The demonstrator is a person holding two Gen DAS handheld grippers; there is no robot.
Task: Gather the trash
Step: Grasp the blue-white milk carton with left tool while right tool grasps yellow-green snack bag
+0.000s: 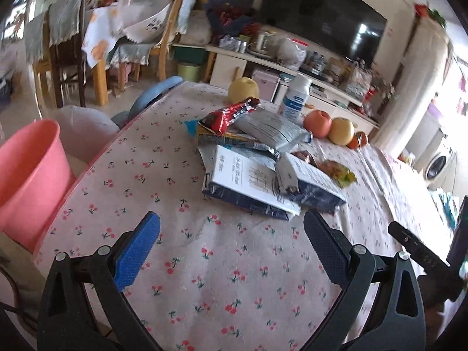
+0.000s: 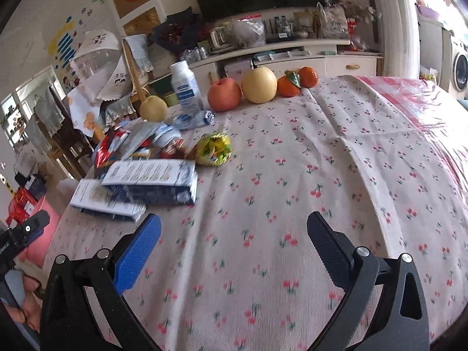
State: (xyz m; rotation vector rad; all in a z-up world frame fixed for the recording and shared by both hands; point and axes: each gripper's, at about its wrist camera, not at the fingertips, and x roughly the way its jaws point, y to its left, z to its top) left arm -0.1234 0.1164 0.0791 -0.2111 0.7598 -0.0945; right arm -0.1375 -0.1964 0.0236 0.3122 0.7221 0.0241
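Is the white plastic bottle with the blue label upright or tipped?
Upright. The white plastic bottle with the blue label stands on its base, cap on top, beside the red apple.

Surface: table under cherry-print tablecloth | Trash pile: two flattened blue-and-white cartons, red snack wrapper, grey foil pouch, yellow-green wrapper, crushed plastic bottle | Far edge: white bottle upright, red apple, two pears, two tangerines
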